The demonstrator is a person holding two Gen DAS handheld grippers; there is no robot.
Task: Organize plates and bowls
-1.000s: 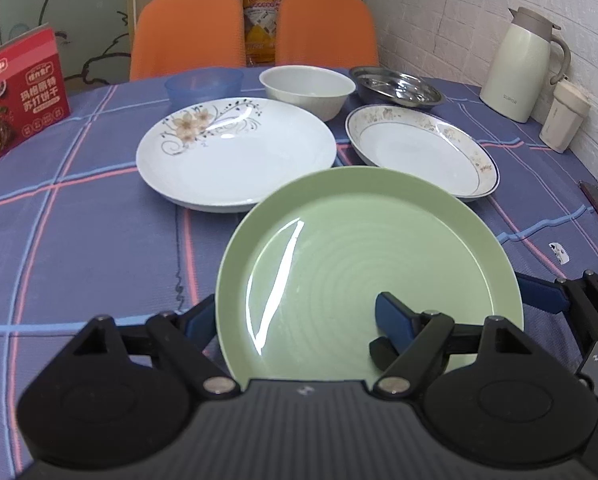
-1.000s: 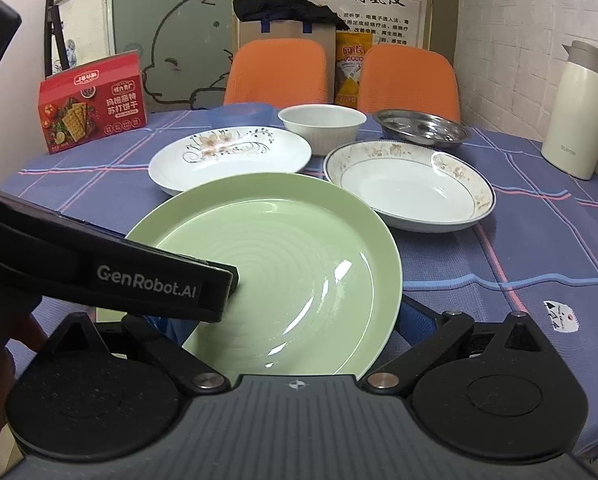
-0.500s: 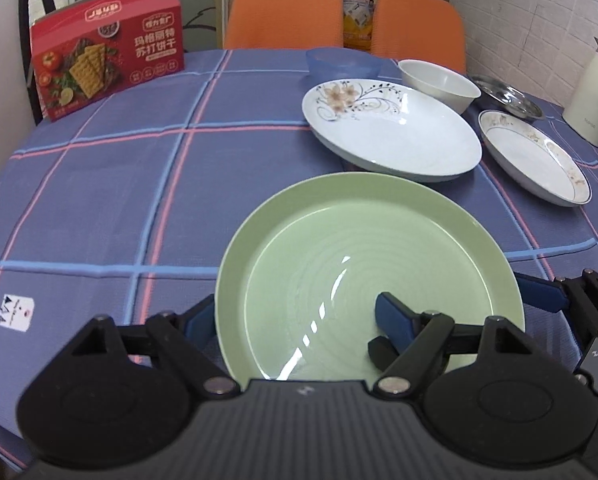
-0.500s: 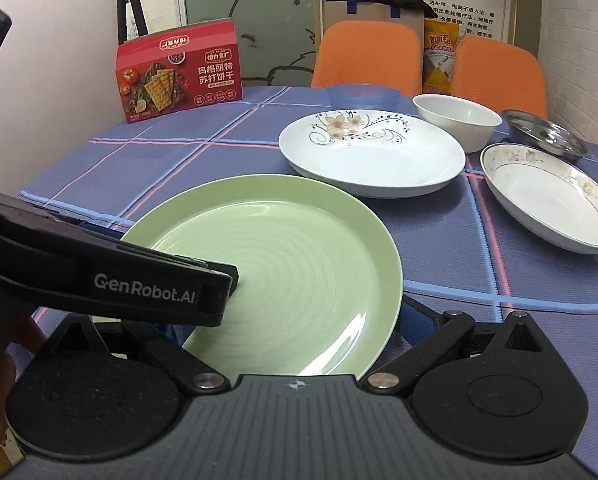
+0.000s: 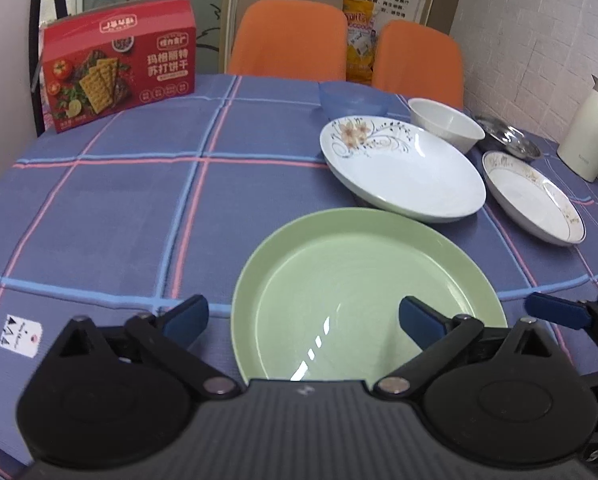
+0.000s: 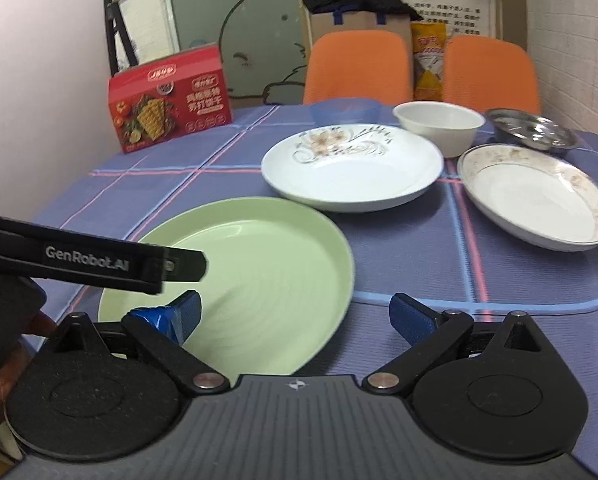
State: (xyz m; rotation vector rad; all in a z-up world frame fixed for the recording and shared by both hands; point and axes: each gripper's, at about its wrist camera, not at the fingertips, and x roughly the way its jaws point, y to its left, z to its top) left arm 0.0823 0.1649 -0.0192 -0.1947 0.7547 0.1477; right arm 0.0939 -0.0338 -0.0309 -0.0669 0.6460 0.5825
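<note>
Green round plastic plate (image 5: 363, 280) flat on blue plaid-clothed surface (image 5: 111, 208), near its front edge. Left gripper (image 5: 305, 318) fingers spread wide, 1 pad over plate's inside, other outside rim, nothing held. Right gripper (image 6: 295, 314) fingers wide too, straddling plate's near-right rim, gripping nothing. White floral plate (image 5: 403, 168) just behind, gold-rimmed white dish (image 5: 535, 196) toward right edge, white bowl (image 5: 445, 122) and blue bowl (image 5: 353, 98) farther back.

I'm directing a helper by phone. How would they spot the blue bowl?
On the blue plaid tablecloth, find the flowered white plate. Directly behind it, before the orange chairs, sits the blue bowl: the only translucent blue dish, beside a white bowl.
</note>
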